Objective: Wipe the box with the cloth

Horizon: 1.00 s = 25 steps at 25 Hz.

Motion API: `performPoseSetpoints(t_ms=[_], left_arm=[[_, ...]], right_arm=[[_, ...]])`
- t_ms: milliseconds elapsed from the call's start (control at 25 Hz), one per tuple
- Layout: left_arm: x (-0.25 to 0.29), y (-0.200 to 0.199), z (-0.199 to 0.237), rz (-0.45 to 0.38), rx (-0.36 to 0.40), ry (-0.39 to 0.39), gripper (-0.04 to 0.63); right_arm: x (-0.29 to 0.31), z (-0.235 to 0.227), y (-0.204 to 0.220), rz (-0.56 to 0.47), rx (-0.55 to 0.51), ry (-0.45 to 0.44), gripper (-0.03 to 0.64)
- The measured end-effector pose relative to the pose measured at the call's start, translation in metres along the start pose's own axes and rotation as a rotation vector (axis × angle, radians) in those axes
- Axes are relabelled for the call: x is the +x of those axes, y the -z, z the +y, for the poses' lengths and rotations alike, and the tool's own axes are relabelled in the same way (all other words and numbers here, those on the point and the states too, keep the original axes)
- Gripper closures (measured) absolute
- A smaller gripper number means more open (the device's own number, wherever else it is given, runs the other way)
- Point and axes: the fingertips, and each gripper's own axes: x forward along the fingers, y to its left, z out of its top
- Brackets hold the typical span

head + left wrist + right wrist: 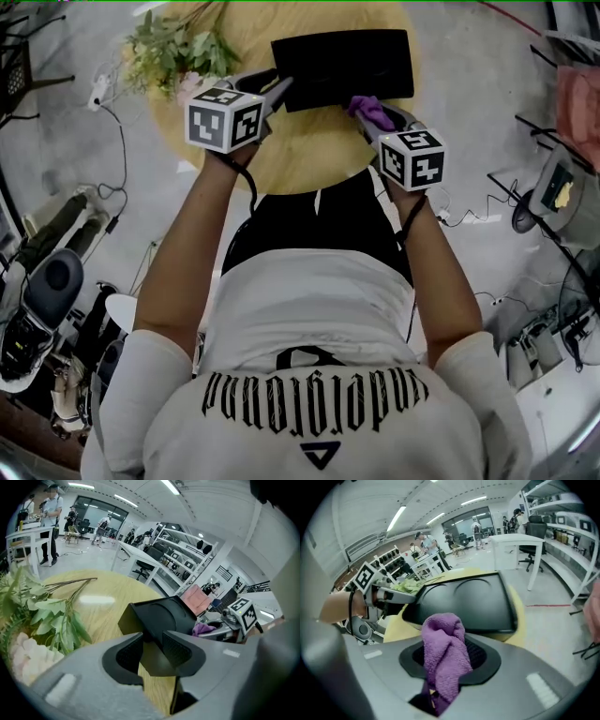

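You wear a white short-sleeved shirt, black lettering across the back, and black trousers. Left claw and right claw are grey, each with a black-and-white marker cube and a black cable.

Place: a large open lab or workshop hall.
Landmark: a round wooden table on a grey concrete floor.
Overhead: long strip lights on a white ceiling above the table.
Beyond the table: white workbenches, metal shelving racks holding gear, an office chair.
People: several people stand at benches, well beyond the table.
Floor beside the table: loose cables and equipment.
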Motion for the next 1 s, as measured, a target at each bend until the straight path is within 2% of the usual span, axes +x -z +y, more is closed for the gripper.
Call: performPoseSetpoints(t_ms=[160, 280, 360, 440, 640, 1000], left_arm=[[0.001, 0.0, 0.001, 0.006, 0.0, -0.003, 0.451], [0.001, -0.001, 0.001, 0.016, 0.002, -0.004, 0.451], [0.001, -0.001, 0.0, 0.02, 0.003, -0.008, 0.451], [0.001, -0.001, -0.001, 0.023, 0.006, -0.014, 0.451], [0.002, -0.001, 0.004, 0.043, 0.006, -0.023, 0.451], [0.004, 0.001, 0.005, 0.048, -0.013, -0.1, 0.454]], right_arm=[[-0.021, -0.068, 0.005, -0.004, 0.036, 0.109, 0.5], [-0.032, -0.103, 0.009, 0.004, 0.034, 0.162, 0.5], [-0.037, -0.117, 0.009, 0.003, 0.012, 0.168, 0.5], [-0.039, -0.121, 0.004, 0.006, -0.049, 0.136, 0.5], [-0.028, -0.112, -0.005, 0.124, -0.387, 0.023, 0.502], [-0.014, -0.109, -0.007, 0.444, -1.042, -0.272, 0.5]])
